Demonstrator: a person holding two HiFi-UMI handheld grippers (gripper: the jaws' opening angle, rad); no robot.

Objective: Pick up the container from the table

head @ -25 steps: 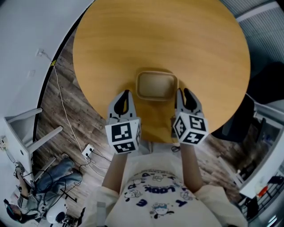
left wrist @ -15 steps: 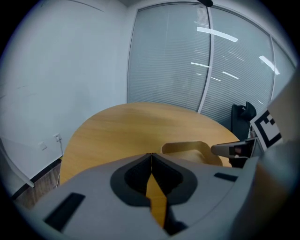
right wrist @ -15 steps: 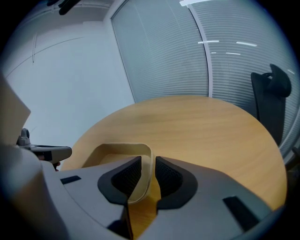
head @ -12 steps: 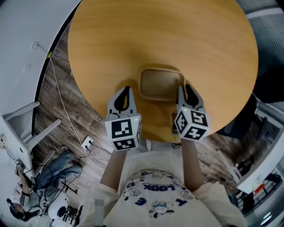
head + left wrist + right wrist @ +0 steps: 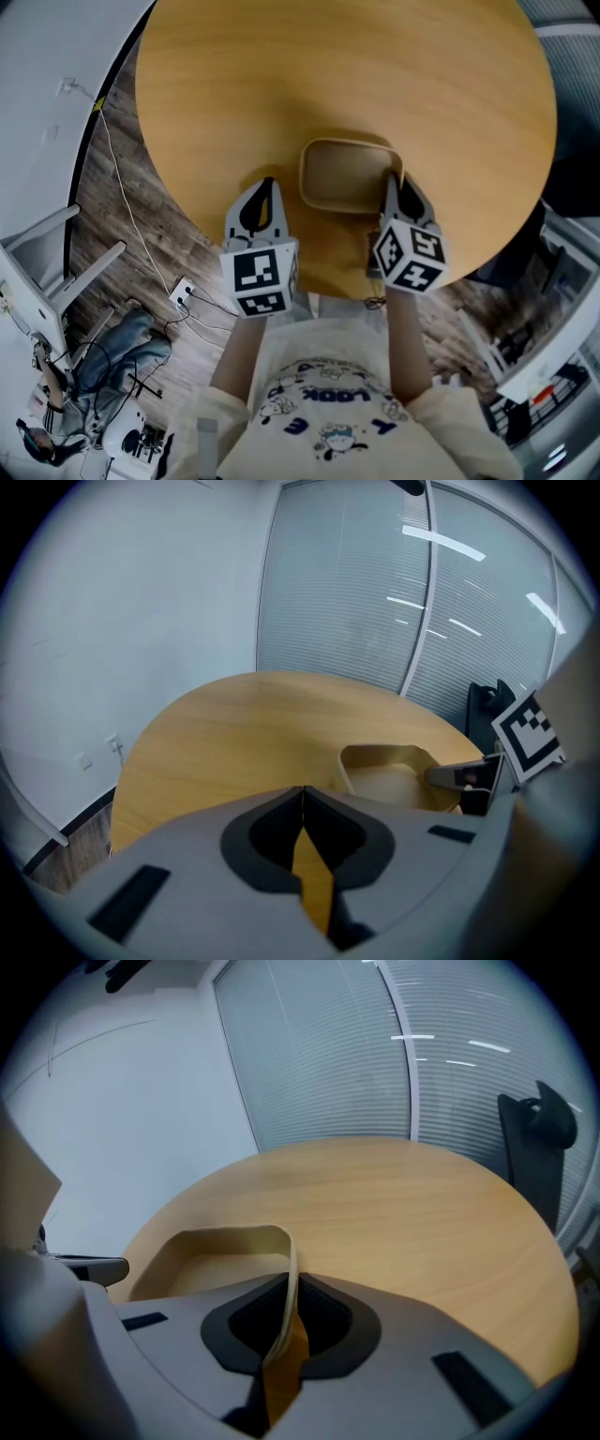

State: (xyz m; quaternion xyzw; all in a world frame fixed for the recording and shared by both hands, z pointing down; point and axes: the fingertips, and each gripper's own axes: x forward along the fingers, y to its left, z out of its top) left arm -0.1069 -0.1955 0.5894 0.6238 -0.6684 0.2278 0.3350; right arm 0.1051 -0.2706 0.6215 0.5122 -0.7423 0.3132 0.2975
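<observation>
A shallow beige container (image 5: pixel 345 174) with rounded corners sits on the round wooden table (image 5: pixel 281 75), near its front edge. My right gripper (image 5: pixel 393 182) is shut on the container's right wall. In the right gripper view that thin wall (image 5: pixel 292 1269) runs down between the jaws of the right gripper (image 5: pixel 287 1288). My left gripper (image 5: pixel 266 186) hovers just left of the container, apart from it. Its jaws are shut with nothing in them (image 5: pixel 303 797), and the container (image 5: pixel 384 772) lies to their right. I cannot tell whether the container is off the table.
Past the table's front edge is wood-pattern floor with a power strip (image 5: pixel 182 300) and cables. White furniture (image 5: pixel 52 267) stands at the left, a dark chair (image 5: pixel 536 1147) beyond the table at the right. A wall of blinds (image 5: pixel 375 602) closes the far side.
The right gripper has moved forward onto the container's right wall, which now sits between its jaws. The left gripper has held its place beside the container.
</observation>
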